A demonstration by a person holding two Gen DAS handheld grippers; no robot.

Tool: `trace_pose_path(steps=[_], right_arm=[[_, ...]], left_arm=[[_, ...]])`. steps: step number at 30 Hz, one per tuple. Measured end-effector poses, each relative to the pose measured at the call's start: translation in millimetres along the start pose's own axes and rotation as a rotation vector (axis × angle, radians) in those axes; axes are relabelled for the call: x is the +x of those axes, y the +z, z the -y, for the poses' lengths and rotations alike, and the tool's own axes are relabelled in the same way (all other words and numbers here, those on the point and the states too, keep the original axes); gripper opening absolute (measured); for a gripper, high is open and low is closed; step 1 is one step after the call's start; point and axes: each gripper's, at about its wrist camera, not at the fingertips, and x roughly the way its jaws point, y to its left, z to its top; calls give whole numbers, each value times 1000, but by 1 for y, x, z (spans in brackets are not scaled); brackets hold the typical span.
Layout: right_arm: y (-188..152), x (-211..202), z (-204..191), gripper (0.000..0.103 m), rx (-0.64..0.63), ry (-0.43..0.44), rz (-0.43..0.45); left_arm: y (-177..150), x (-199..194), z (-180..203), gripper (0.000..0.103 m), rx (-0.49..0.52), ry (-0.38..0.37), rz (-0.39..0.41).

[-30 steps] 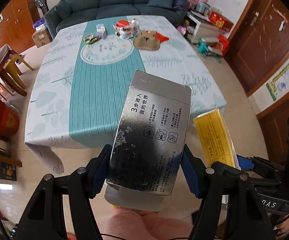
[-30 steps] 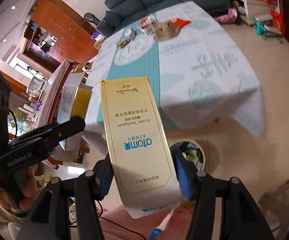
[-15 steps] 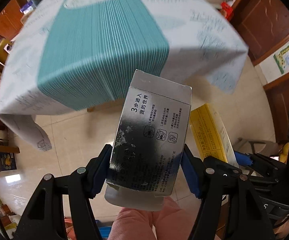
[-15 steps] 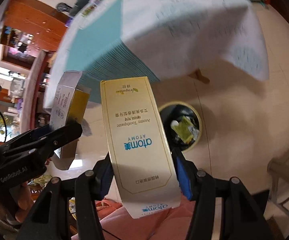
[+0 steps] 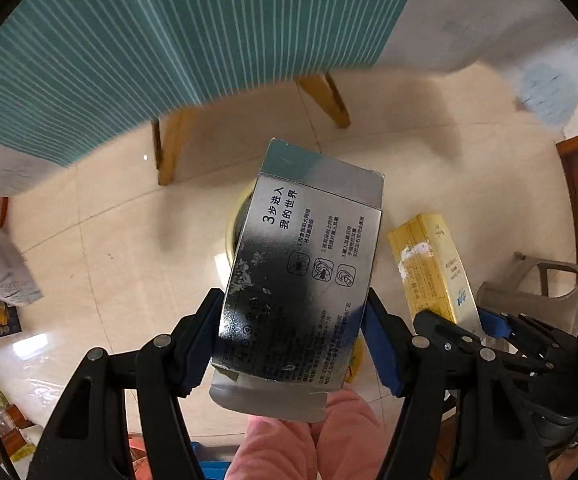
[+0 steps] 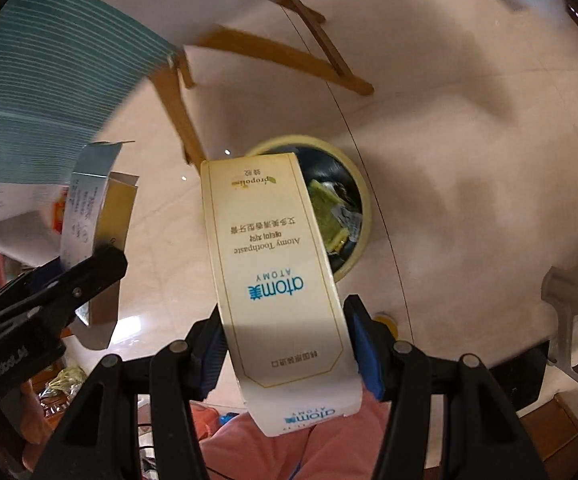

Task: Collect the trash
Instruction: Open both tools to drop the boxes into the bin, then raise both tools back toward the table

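Observation:
My left gripper (image 5: pixel 293 340) is shut on a silver carton (image 5: pixel 305 276) with black Chinese print. It also shows at the left of the right wrist view (image 6: pixel 93 220). My right gripper (image 6: pixel 285 340) is shut on a cream Atomy toothpaste box (image 6: pixel 277 264), seen from the left wrist as a yellow box (image 5: pixel 433 268). Both boxes hang over the tiled floor above a round yellow-rimmed trash bin (image 6: pixel 363 216) with wrappers inside. In the left wrist view the bin (image 5: pixel 236 220) is mostly hidden behind the carton.
The table's teal and white cloth (image 5: pixel 169 40) overhangs at the top, with wooden legs (image 6: pixel 177 108) beneath it near the bin. A grey plastic stool (image 6: pixel 577 308) stands at the right. Pink sleeves (image 5: pixel 309 444) show below the grippers.
Both grippers have tipped downward from facing the tabletop to facing the floor under the table edge. The bin has come into view beneath the two boxes. Both grips are unchanged.

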Motion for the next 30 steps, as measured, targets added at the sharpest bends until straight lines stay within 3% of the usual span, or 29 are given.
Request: trace_pose_path(steps=[6,12,13,14,15,16,19,21,23,30], right_arm=[[14,75,18,56,5,-66,-68],[31,113,15,58,-5,-82,-95],[35,119,14,59,-5,-80,-98],[38,121,13,59,-4,-81,-99],[42,127,11,59,-4,-82,-99],[42,127,9,59,-4,-83,-97],[47,132,6,61,-2,-74,-80],[50,131,1,74,-14,-71,-54],[50,129,-1,78,-20,-63,-28],[52,118,-2,78,-6,-55,24]], left_arm=[[9,62,1,66,8,5,-36],[18,93,3,68,2,-11,-57],[20,98,4,73,1,-15,-62],[21,100,2,85,0,-15,-66],[21,102,1,91,-5,-9,-64],[24,102,-1,98,-10,-4,-60],[26,103,-11,98,-34,9,-44],[26,104,-19,98,-55,12,-38],[27,102,-25,98,-73,21,-22],[24,88,-44,98,-126,35,25]])
